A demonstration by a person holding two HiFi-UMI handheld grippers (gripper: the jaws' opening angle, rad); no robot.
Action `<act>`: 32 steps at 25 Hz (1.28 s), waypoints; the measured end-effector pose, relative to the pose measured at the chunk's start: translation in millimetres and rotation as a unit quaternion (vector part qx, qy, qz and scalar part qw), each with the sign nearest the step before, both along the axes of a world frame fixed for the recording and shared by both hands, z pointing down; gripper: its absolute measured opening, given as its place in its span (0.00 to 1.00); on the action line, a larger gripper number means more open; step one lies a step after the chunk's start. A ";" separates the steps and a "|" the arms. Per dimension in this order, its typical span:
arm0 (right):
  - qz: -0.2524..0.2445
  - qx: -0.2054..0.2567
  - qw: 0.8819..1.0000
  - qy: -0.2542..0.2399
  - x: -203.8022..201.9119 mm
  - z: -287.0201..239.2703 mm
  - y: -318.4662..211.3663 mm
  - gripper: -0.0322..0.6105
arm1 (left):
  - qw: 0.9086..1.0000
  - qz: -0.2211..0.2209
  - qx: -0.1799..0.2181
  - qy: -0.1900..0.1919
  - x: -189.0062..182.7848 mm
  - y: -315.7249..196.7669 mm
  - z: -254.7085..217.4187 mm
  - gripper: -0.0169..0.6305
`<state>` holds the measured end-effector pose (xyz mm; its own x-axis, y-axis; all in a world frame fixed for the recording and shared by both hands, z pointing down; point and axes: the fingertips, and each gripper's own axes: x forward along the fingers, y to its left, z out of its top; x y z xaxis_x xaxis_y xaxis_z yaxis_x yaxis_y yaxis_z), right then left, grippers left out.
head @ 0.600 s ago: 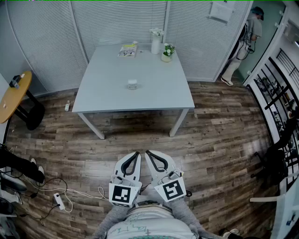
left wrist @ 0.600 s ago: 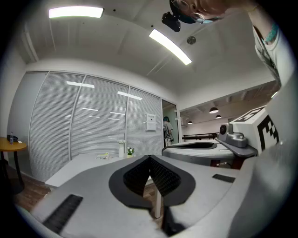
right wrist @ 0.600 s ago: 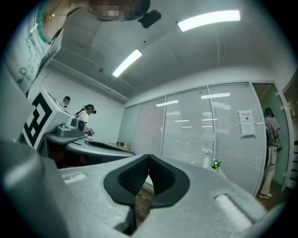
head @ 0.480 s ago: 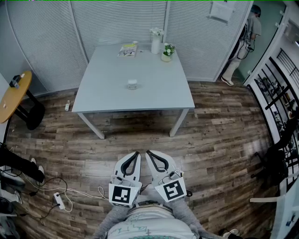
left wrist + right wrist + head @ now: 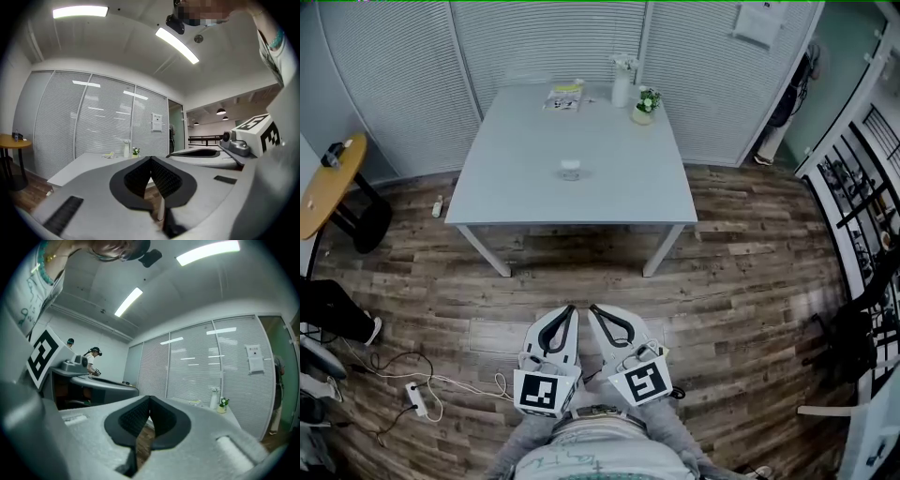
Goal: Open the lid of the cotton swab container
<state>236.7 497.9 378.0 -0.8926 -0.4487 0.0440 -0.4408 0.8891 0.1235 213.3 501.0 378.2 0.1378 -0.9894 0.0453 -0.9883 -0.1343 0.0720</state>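
Note:
The small clear cotton swab container (image 5: pixel 571 170) stands near the middle of the grey table (image 5: pixel 506 197), its lid on. Both grippers are held close to the person's body, over the wooden floor, well short of the table. My left gripper (image 5: pixel 570 310) is shut with nothing in it, its pads meeting at the tips (image 5: pixel 150 159). My right gripper (image 5: pixel 594 309) is likewise shut and empty (image 5: pixel 149 398). The two tips point toward the table and nearly touch each other.
At the table's far edge stand a white bottle (image 5: pixel 622 86), a small potted plant (image 5: pixel 645 106) and a booklet (image 5: pixel 564 97). A round wooden side table (image 5: pixel 326 183) is at the left. Cables and a power strip (image 5: pixel 414 398) lie on the floor at lower left. Railings (image 5: pixel 853 202) are at the right.
The view has shifted slightly forward and right toward the table. The person by the door at upper right is no longer visible. Both grippers stay shut and together.

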 end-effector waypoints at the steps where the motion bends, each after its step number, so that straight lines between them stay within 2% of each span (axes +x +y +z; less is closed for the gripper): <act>1: 0.001 0.002 1.000 0.003 -4.1 0.8 -5.8 0.05 | 1.000 0.002 0.002 0.001 -3.8 -6.1 0.9 0.02; 18: 0.035 0.007 0.999 -0.005 -99.8 -4.9 -141.1 0.05 | 0.999 0.047 0.011 0.000 -93.6 -145.7 -1.5 0.02; 25: 0.041 0.003 0.999 -0.003 -138.6 -1.3 -182.3 0.05 | 0.998 0.055 0.006 0.006 -129.9 -185.0 0.4 0.02; 32: 0.046 0.003 0.999 -0.003 -173.1 3.7 -201.8 0.05 | 0.998 0.062 0.003 0.004 -163.6 -203.5 6.2 0.02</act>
<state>63.5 296.1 381.7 -0.8483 -0.5283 0.0349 -0.5207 0.8444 0.1260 49.7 297.4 384.5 0.2591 -0.9651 0.0376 -0.9635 -0.2556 0.0795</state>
